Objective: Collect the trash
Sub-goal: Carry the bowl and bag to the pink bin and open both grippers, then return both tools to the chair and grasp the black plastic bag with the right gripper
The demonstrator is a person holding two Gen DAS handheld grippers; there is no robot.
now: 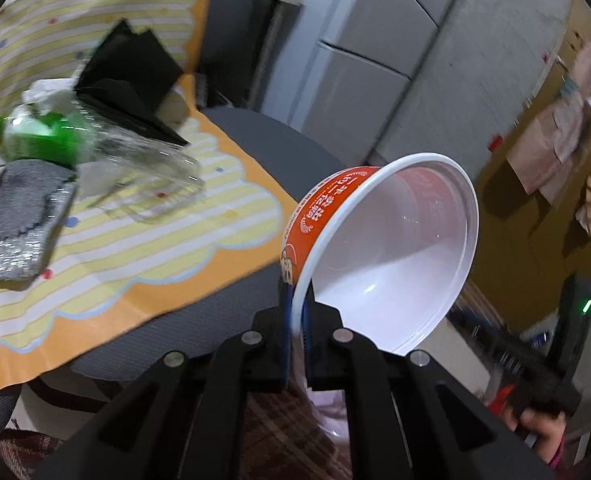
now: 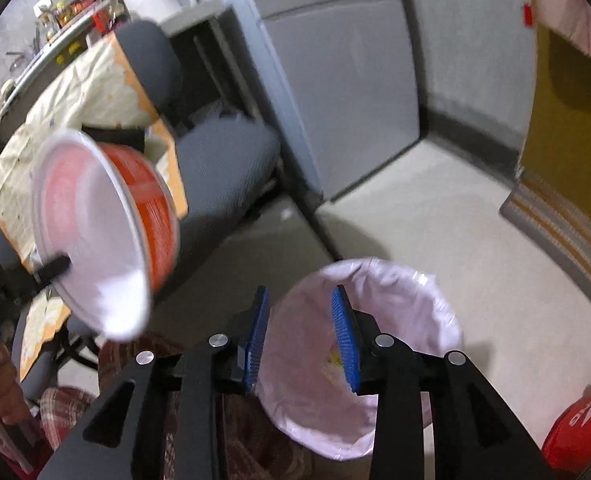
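A person clearing a table carries an empty noodle bowl [image 1: 379,252] toward a waste bin, the left gripper [image 1: 295,340] clamped on the bowl's rim, one finger inside the white wall and one outside against the orange label. The bowl tilts up and to the right of those jaws, its mouth open to the camera and nothing visible inside. In the right wrist view the same bowl [image 2: 103,232] appears blurred and high to the left of the right gripper [image 2: 301,336], whose blue-padded jaws stand apart and hold nothing. Straight ahead of and below those open jaws sits the bin [image 2: 435,320], lined with a pale pink bag, a scrap of something yellowish lying inside it. The step in hand looks like the carry from table to bin, and it seems about halfway done: the bowl is clear of the table but not yet above the bin's mouth. The next move likely calls for bringing the bowl across over the liner, tipping it mouth-down and parting the jaws. More rubbish waits up and to the left of the left jaws on the striped tablecloth [image 1: 143,248]: a clear plastic bottle [image 1: 75,144] with a green cap, crumpled tissue [image 1: 49,94], a grey cloth [image 1: 19,212] and a black box [image 1: 131,76].
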